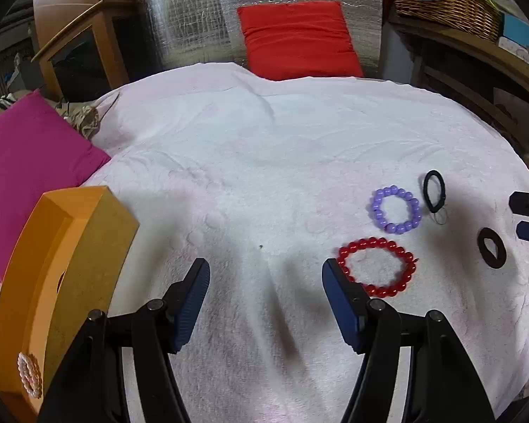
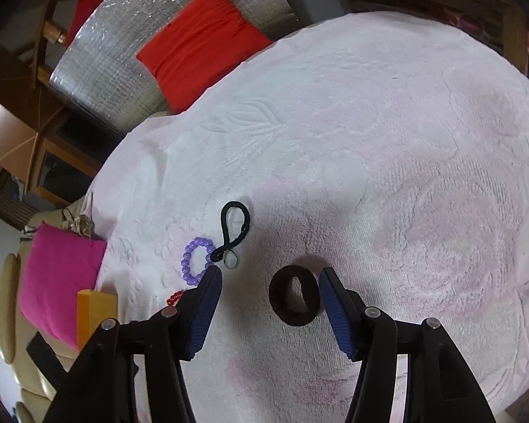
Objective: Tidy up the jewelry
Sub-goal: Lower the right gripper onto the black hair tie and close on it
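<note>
Embossed white terry towel (image 2: 388, 148) under fuzzy black scrunchie (image 2: 294, 299), glossy red bead bracelet (image 1: 376, 270); left gripper (image 1: 266, 275) and right gripper (image 2: 269, 287) both spread apart, empty.

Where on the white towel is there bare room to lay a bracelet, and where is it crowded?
Free: the wide stretch between the orange box, red cushion and purple bracelet. Crowded: the right side, around the red bracelet, thin black tie and thick black scrunchie.

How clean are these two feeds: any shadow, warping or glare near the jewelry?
Left wrist view: soft gripper shadows darken the towel beside the red bracelet; fisheye bows the towel edge. Right wrist view: the dark hair band is sharp with a shadow behind it; the foil sheet glints.
</note>
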